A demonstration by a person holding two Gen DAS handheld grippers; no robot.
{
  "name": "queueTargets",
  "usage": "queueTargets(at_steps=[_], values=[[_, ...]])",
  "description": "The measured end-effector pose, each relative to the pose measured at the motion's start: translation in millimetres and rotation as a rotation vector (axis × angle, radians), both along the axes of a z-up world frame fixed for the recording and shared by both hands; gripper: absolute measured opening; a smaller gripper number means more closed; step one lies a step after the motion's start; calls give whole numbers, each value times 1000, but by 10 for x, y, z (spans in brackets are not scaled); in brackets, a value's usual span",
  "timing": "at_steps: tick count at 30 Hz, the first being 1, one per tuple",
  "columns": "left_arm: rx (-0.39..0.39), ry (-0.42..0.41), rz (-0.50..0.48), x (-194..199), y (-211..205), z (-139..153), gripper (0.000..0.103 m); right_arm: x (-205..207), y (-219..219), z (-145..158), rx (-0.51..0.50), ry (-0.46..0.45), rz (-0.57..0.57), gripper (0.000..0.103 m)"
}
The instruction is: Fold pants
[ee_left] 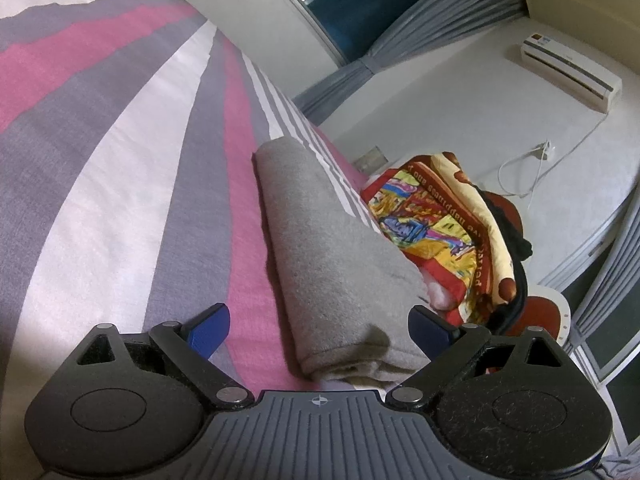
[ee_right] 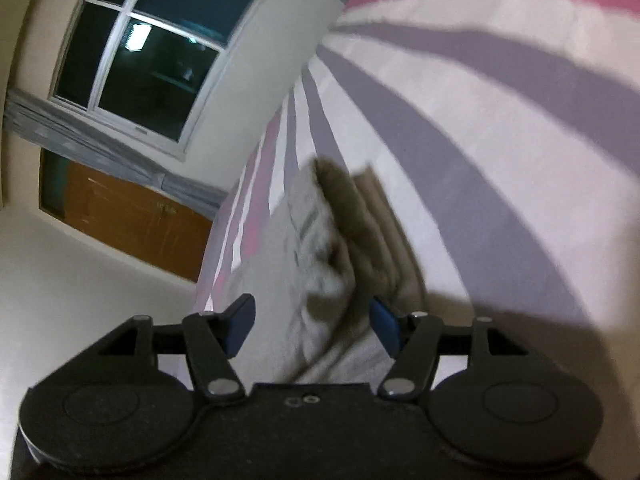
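The grey pants (ee_left: 320,256) lie folded into a long thick bundle on the striped bedspread (ee_left: 120,160), running away from me, with the layered end nearest the camera. My left gripper (ee_left: 320,328) is open, its blue pads standing wide on either side of that near end without pressing on it. In the blurred right wrist view the pants (ee_right: 316,240) show as a rumpled grey heap with a darker fold on top. My right gripper (ee_right: 313,328) is open, the cloth lying between and below its blue pads, and neither pad visibly presses on it.
A colourful printed blanket (ee_left: 436,216) is heaped just right of the pants at the bed's edge. Beyond it are the wall, an air conditioner (ee_left: 572,68), grey curtains (ee_left: 400,40) and a dark window (ee_right: 140,68). Bedspread (ee_right: 500,120) stretches to the right.
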State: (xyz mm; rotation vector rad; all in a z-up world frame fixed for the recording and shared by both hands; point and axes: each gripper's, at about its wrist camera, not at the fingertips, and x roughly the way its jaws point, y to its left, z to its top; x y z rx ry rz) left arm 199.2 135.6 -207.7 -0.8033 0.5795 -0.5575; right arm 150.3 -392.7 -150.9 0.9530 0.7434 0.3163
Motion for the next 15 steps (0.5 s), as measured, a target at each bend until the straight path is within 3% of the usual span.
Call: queueTargets(at_steps=[5,8,12,15], values=[[4,0,-1,4,-3,-9,95,300,59,-144,62,44,-26,59],[6,-1,-1,4,-5,-8,95,394,145,-147,35,97,-51,44],[8,-2,-1,8,-9,-11,95,167,66,-55,136,100,-123,36],[9,-3,-2,10,-7,-14,95,72,16,-107,114,93,-145,32]])
